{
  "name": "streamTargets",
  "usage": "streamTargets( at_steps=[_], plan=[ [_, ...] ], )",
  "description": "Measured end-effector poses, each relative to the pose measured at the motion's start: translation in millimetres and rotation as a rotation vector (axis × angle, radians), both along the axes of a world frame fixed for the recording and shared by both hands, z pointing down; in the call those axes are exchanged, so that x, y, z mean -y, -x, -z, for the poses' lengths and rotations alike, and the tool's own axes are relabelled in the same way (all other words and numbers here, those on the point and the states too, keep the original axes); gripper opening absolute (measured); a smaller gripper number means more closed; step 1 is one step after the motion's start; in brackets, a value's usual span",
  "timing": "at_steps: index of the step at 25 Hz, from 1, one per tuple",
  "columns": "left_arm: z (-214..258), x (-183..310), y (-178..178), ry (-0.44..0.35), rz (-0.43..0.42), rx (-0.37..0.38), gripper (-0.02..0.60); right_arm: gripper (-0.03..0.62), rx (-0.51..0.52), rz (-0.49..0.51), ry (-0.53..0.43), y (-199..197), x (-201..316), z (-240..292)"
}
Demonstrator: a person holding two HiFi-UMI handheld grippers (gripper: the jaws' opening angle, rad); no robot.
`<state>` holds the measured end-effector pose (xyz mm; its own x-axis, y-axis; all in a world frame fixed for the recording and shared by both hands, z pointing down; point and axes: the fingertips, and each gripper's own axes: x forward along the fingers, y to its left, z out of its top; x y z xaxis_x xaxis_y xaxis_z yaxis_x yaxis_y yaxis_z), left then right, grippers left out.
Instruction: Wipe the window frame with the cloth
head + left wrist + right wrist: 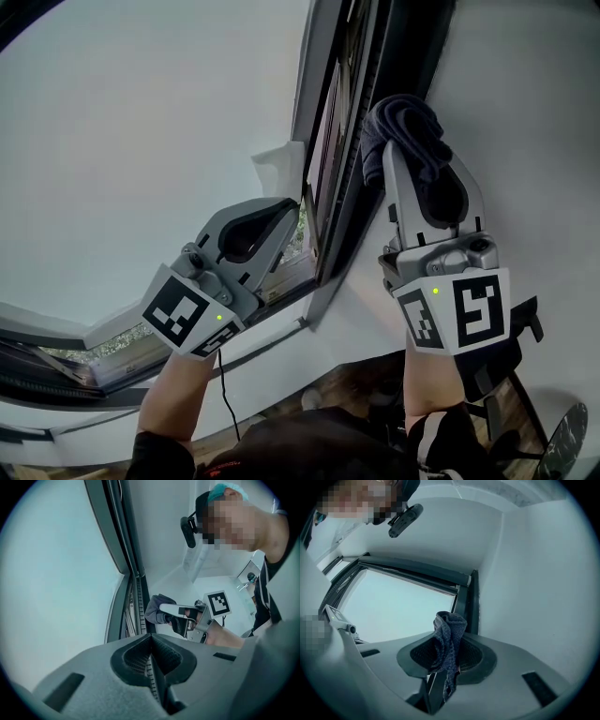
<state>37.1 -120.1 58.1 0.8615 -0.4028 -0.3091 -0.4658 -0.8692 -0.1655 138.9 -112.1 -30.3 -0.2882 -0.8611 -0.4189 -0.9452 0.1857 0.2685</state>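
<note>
While the head view crops the frame at the top, the right gripper view shows its upper corner. The right gripper is clamped on a dark cloth, bunched against the frame's right side. The left gripper, jaws together and empty, sits at the frame's left edge; whether it touches is unclear.

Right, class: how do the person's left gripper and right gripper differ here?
The left gripper is shut and empty; the right gripper is shut on a dark cloth. The left gripper points at the glass side of the window frame; the right gripper sits on the wall side, with the cloth against the frame. Both are grey, hand-held and carry marker cubes.
</note>
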Motion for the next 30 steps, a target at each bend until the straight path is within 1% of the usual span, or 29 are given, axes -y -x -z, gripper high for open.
streamTargets(
  at_steps=[4, 13, 22, 30],
  plan=[
    [0, 0, 1, 0.007, -0.006, -0.007, 0.02, 0.103, 0.03, -0.021, -0.014, -5, 3, 9],
    [-7, -8, 5, 0.021, -0.024, -0.021, 0.02, 0.101, 0.044, -0.08, -0.014, -7, 7, 8],
    [-17, -7, 4, 0.051, -0.03, -0.002, 0.02, 0.101, 0.082, -0.078, 0.02, -14, 12, -2],
    [-33, -5, 3, 0.092, -0.033, 0.013, 0.021, 0.101, 0.088, -0.076, 0.058, -12, 15, -23]
  ],
)
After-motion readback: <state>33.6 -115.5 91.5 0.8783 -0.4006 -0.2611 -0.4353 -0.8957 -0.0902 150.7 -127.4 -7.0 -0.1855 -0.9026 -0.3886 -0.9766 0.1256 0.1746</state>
